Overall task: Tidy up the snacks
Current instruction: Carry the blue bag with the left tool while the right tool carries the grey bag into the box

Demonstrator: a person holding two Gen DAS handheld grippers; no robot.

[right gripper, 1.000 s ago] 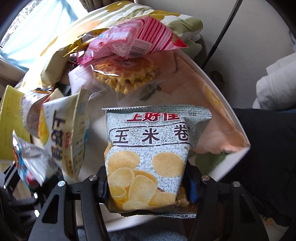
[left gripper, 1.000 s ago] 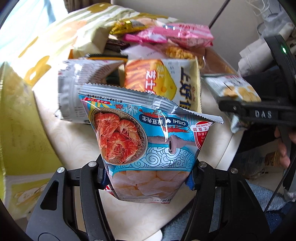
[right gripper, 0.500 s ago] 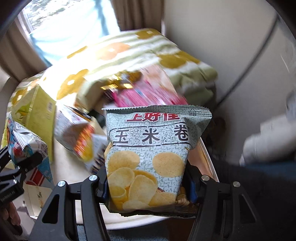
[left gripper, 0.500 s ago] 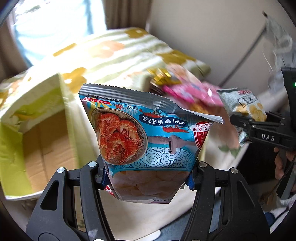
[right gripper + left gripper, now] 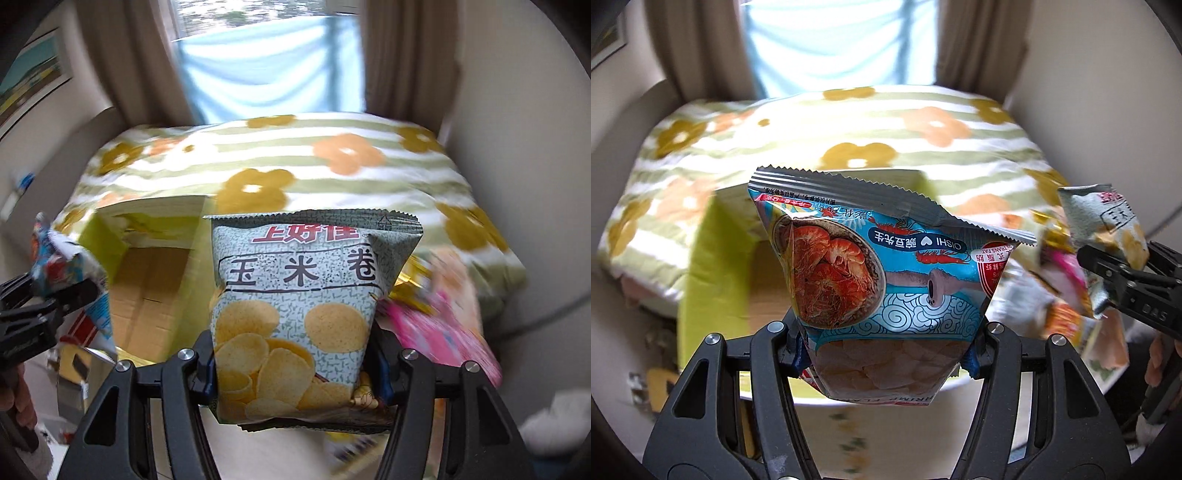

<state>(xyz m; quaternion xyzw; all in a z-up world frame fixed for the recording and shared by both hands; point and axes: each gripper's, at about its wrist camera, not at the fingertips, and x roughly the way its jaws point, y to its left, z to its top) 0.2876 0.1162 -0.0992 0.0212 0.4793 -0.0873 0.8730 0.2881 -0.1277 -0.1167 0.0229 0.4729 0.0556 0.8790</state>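
Blue foil crinkles between the left tongs [image 5: 886,347], which are clamped on the lower part of a shrimp chip bag [image 5: 886,273] held upside down in the air. The right tongs [image 5: 291,373] are likewise closed on the bottom of a grey-green corn chip bag [image 5: 299,314], upright and puffy with air. Both bags look light and slippery, so a steady squeeze without crushing seems wise. Just beyond them sits an open cardboard box [image 5: 147,280] with yellow-green flaps, probably where they go; lowering each bag well inside before letting go should keep it from sliding off a flap. Pink snack packets [image 5: 436,325] lie to the right, blurred. Farther back is a flowered bed [image 5: 886,122].
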